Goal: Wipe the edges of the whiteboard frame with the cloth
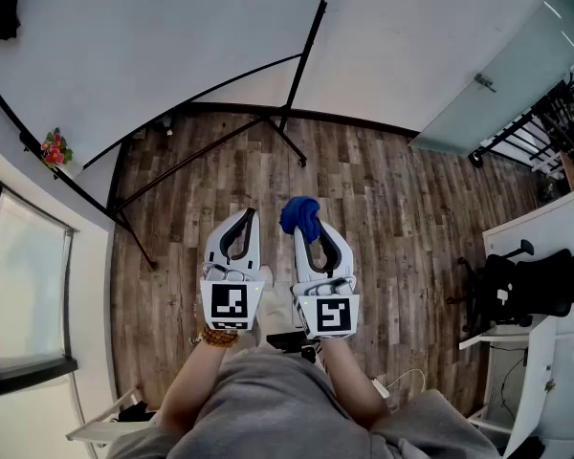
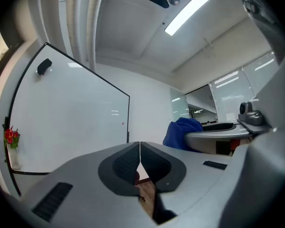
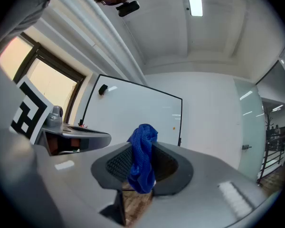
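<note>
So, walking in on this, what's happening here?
A person holds a gripper in each hand, facing a whiteboard. The right gripper is shut on a blue cloth; the left gripper is shut on nothing. Both sit close to the body over the wooden floor, clear of the board, so no wiping is under way.

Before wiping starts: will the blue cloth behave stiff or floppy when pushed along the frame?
Probably floppy: the blue cloth bunches and droops between the right tongs. Likely light, as the fabric looks thin; its knitted weave should hardly slip.
</note>
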`<state>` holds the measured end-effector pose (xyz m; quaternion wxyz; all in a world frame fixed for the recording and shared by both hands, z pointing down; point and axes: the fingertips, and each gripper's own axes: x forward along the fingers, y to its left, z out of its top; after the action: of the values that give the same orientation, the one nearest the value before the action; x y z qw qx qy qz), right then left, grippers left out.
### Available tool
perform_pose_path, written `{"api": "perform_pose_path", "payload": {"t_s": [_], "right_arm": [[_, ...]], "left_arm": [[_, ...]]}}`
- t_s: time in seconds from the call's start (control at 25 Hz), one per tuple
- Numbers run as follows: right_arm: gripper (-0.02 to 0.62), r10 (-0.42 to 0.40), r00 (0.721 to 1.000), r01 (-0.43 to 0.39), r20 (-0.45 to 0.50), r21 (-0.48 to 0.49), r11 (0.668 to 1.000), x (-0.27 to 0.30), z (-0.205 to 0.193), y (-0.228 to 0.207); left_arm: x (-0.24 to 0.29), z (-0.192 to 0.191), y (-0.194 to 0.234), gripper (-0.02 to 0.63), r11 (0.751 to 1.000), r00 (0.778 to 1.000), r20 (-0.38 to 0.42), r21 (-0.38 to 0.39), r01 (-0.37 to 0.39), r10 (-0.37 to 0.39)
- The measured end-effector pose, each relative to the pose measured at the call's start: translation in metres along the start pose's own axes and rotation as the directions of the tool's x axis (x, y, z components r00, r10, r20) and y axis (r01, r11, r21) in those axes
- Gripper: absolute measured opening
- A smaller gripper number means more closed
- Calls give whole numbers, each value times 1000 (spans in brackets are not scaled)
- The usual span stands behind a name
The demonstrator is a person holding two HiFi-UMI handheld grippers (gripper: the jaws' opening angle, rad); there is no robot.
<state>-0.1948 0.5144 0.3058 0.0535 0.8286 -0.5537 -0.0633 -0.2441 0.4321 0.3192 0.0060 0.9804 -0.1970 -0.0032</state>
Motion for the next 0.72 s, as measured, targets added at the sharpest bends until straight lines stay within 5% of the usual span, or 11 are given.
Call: {"api": "perform_pose_path", "payload": {"t_s": [0.72], "right_arm": [[121, 30, 999, -28, -17, 83, 996, 124, -37, -96]], "left_arm": [[157, -14, 15, 12, 999, 998, -61, 24, 36, -34]]}}
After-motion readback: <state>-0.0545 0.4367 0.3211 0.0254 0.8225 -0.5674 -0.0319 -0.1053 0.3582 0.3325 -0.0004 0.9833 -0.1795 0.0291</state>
